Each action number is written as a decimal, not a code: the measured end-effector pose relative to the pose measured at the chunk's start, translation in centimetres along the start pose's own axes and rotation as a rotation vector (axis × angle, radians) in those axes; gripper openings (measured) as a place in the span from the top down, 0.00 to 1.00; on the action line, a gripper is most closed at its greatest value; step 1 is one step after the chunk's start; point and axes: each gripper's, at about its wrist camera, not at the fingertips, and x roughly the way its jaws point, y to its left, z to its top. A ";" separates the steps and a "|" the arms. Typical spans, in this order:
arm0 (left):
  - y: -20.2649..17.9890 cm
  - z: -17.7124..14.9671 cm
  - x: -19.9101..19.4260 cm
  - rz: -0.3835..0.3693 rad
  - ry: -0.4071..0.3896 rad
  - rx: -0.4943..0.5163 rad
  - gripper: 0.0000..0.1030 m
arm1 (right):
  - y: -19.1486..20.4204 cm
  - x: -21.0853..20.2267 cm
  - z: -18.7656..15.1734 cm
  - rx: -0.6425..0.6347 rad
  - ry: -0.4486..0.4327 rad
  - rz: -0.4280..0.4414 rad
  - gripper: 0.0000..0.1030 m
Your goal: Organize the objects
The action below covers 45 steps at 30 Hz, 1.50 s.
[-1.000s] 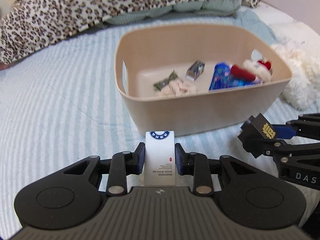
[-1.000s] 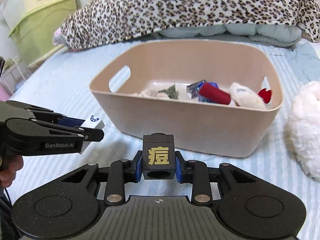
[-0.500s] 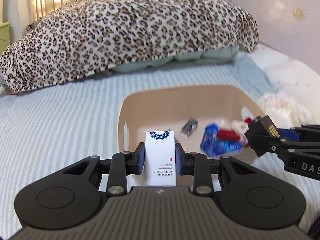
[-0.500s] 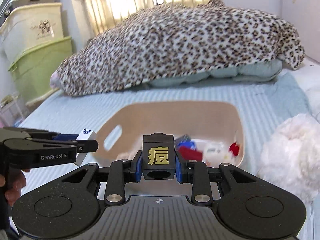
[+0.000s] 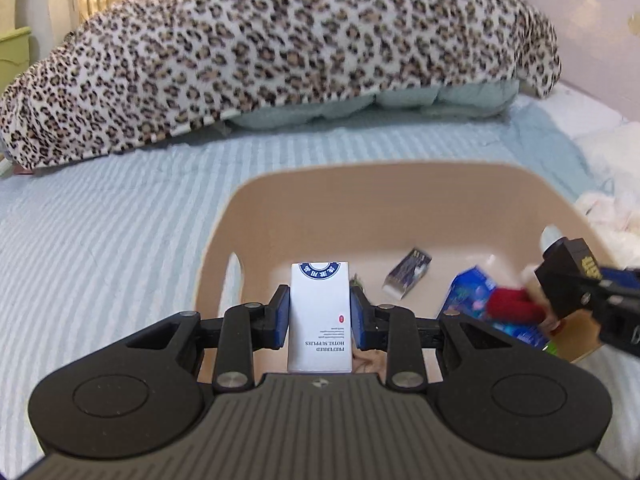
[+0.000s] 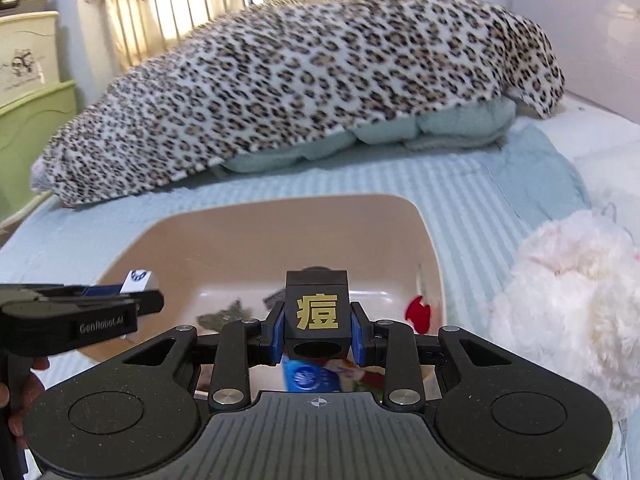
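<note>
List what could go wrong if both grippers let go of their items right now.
1. The black cube in the right gripper hangs near the beige bin's right end; released there, it may strike the red toy and blue packet.
2. The left gripper holds the white box by the bin's left wall; it might clip the rim.

White box between left tongs above beige bin
</note>
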 end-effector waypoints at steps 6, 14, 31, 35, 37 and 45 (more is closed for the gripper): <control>-0.4 -0.5 0.8 0.023 0.025 0.019 0.61 | -0.1 0.5 -0.6 -0.015 0.025 -0.009 0.61; 0.5 0.2 -3.4 0.004 -0.010 -0.041 0.26 | -0.1 -3.1 0.3 0.015 -0.033 -0.005 0.23; 0.7 -2.2 -12.2 0.053 -0.026 -0.103 0.23 | 0.3 -11.3 -1.9 -0.041 -0.023 0.025 0.03; -0.4 -3.4 -14.0 0.082 -0.049 -0.052 0.23 | 0.9 -12.8 -3.1 -0.084 -0.034 0.008 0.03; -1.1 -4.0 -14.8 0.087 -0.060 -0.025 0.23 | 1.3 -13.5 -3.8 -0.098 -0.037 0.008 0.03; -2.1 -7.1 -17.5 0.051 -0.054 -0.011 0.23 | 2.8 -15.7 -6.8 -0.157 -0.015 0.011 0.03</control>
